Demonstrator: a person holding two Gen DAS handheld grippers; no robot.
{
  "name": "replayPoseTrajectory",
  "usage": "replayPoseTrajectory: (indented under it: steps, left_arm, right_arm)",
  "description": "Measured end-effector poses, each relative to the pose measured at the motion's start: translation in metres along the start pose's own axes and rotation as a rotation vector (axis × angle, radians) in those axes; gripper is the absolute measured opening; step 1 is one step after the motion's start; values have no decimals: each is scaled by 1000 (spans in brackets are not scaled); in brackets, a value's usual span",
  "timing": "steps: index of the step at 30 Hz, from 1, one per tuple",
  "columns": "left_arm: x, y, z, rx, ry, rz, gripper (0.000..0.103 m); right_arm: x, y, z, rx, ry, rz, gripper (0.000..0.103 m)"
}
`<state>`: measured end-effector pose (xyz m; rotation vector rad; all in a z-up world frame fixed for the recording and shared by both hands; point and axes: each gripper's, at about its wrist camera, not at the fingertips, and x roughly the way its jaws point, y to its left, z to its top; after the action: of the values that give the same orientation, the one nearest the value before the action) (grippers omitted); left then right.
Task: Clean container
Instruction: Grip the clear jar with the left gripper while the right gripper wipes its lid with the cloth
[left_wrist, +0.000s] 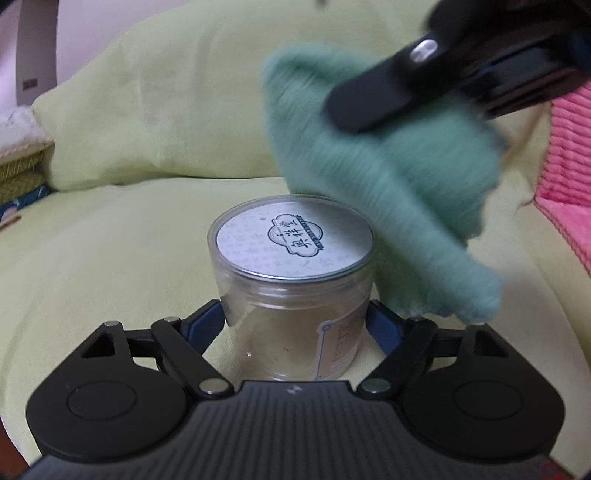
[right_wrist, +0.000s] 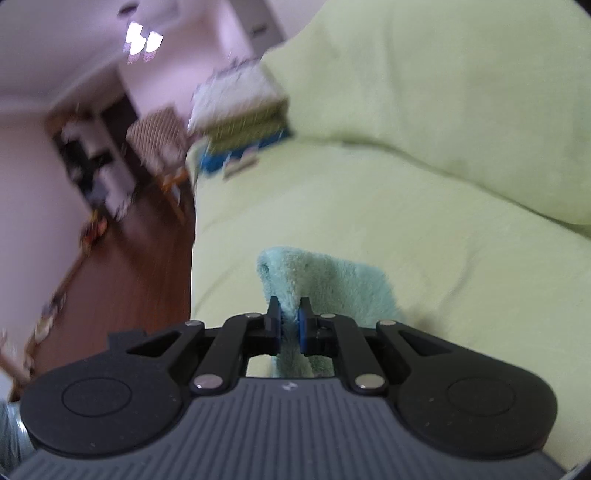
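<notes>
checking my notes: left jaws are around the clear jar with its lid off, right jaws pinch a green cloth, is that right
Not quite. The lid is on the clear jar, printed label facing up, as the left wrist view shows. The rest holds: the left gripper has its jaws around the jar, and the right gripper pinches the green cloth.

At centre frame the container (left_wrist: 291, 302) is clear glossy plastic, its lid (left_wrist: 291, 242) topped with a matt printed paper label inside a shiny rim. The cloth (left_wrist: 388, 177) at upper right is fluffy teal terry. The sofa cover (left_wrist: 110, 240) looks soft matt yellow-green fabric. At the lower edge, the left gripper (left_wrist: 295, 325) is matt black plastic with shiny metal pins.
</notes>
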<state>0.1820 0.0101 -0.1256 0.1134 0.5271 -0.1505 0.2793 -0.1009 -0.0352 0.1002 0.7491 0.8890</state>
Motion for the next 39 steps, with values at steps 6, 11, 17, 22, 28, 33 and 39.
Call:
replayPoseTrajectory:
  steps: [6, 11, 17, 22, 28, 33, 39]
  left_arm:
    - [4, 2, -3, 2, 5, -14, 84]
    - [7, 1, -1, 6, 15, -3, 84]
    - [8, -1, -3, 26, 6, 15, 83]
    - [8, -1, -4, 56, -17, 19, 82]
    - [-4, -7, -9, 67, -23, 17, 82]
    - [-6, -5, -3, 62, -24, 11, 82]
    - [-5, -10, -7, 83, -32, 20, 82]
  right_arm:
    - [36, 0, -2, 4, 135, 32, 8]
    - [49, -15, 1, 73, 130, 86, 4]
    - [68, -18, 9, 57, 62, 71, 1]
    - [82, -27, 17, 44, -26, -48, 1]
    - [59, -31, 15, 71, -67, -112, 6]
    - [16, -28, 0, 77, -47, 55, 6]
    - [32, -19, -9, 33, 91, 148, 5]
